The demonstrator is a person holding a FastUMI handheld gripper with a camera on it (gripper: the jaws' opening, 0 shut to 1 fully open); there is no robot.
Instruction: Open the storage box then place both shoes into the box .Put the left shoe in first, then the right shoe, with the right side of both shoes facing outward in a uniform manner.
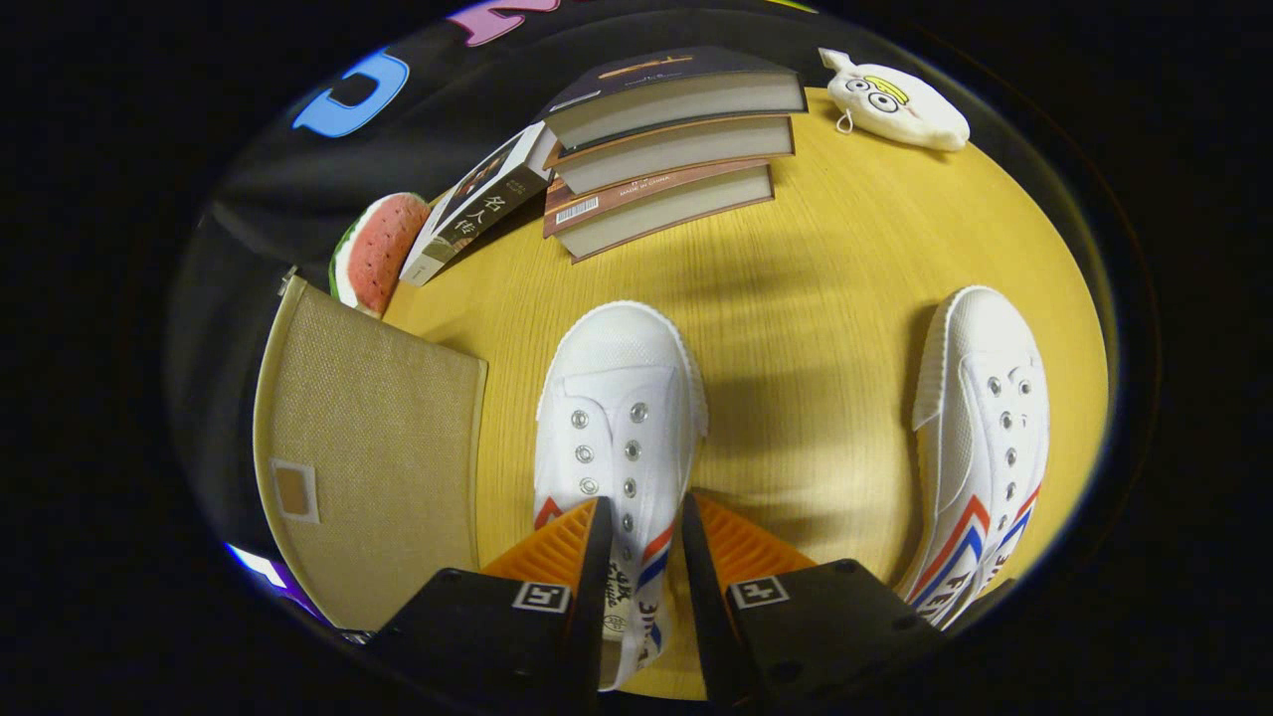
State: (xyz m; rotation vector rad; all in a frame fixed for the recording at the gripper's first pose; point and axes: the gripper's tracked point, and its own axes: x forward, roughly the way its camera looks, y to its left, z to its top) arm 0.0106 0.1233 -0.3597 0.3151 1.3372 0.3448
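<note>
Gripper [638, 517] clamped on one white shoe [619, 418], storage box [368, 447] beside, books [666, 139] beyond.

canvas shoes [619, 418], woven-cloth box [378, 447], wood-grain table [816, 328]

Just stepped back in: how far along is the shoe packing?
Nothing packed yet. The beige storage box looks closed. The hand-held gripper has its fingers on either side of one white shoe; contact unclear. The second shoe sits on the table. Both remain to go in.
</note>
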